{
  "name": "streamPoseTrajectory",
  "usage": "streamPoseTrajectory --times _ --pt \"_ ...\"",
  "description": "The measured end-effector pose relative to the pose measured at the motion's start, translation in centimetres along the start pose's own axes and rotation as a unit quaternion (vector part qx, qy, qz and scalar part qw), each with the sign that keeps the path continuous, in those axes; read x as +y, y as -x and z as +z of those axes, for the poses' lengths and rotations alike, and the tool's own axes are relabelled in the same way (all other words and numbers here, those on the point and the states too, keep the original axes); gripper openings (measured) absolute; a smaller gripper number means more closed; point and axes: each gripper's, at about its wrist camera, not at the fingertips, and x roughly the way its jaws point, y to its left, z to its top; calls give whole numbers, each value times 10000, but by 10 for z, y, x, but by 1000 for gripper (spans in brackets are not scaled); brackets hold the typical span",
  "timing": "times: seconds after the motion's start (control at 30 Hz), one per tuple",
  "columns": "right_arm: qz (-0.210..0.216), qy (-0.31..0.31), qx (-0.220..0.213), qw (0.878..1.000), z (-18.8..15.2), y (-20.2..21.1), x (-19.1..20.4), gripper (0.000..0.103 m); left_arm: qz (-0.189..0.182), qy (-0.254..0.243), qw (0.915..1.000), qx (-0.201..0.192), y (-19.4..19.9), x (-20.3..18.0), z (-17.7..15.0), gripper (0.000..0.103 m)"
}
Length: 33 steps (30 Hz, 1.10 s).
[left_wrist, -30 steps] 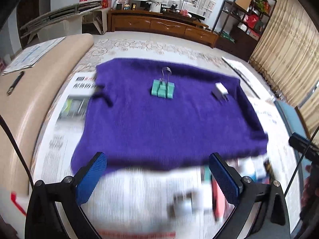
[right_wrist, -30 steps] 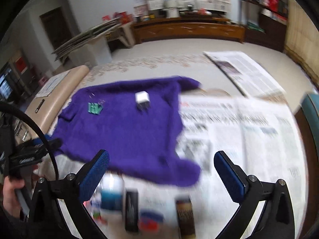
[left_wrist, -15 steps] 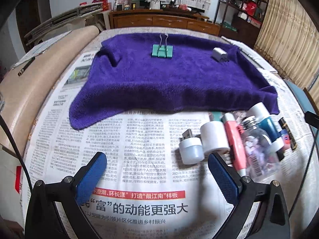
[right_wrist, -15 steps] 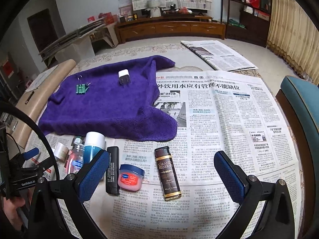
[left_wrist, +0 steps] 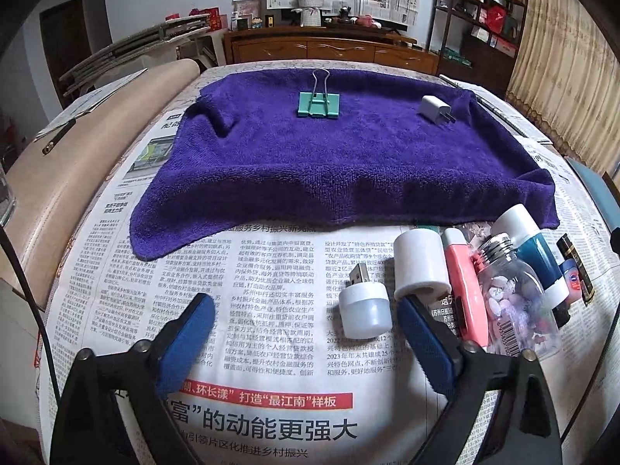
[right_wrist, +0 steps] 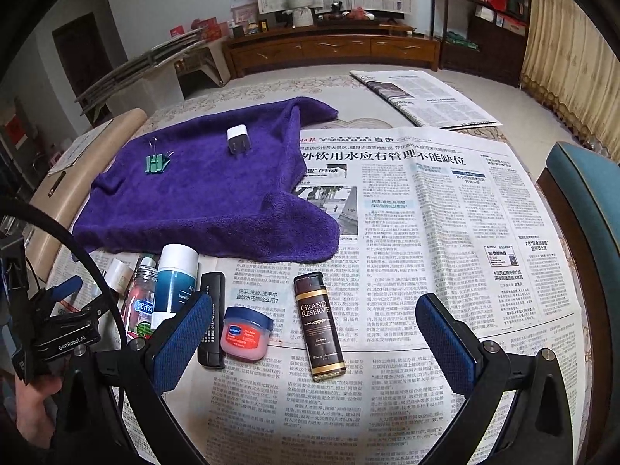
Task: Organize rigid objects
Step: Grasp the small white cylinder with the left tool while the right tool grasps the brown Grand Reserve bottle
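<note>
Claws both gape wide, holding nothing. Left claw [left_wrist: 306, 321] has the small USB lamp [left_wrist: 364, 306] just inside its right finger, white roll [left_wrist: 420, 265] touching beyond. Centre on the lamp alone before closing, then carry it to the purple towel [left_wrist: 348, 162] ahead. Right claw [right_wrist: 314, 333] brackets the brown bottle [right_wrist: 319, 325] and balm jar [right_wrist: 246, 333].

Bare newspaper [left_wrist: 248, 283] left of USB lamp [left_wrist: 364, 310]; crowded bottles [left_wrist: 515, 290] right.
</note>
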Motion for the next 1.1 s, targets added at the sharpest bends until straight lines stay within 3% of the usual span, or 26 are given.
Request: streamPoseTrajectory --times 0.37,0.5,0.97,1.03,1.1 --pt "-53 -14 55 10000 -2 -1 -6 103 -144 -154 9997 -116 11 -8 -4 46" --pt "-75 12 96 9999 -4 -2 -7 103 -197 -121 9996 -181 11 -4 -2 23" --pt "-65 283 324 9991 -10 -18 -16 101 -308 -93 9994 -137 10 -1 -1 23" --pt "-148 410 349 9984 -12 -23 -15 99 -307 -104 9994 -127 10 -1 -1 23" --pt "-108 513 389 9979 -14 -29 -14 86 -302 -119 9994 -128 10 -2 -1 23"
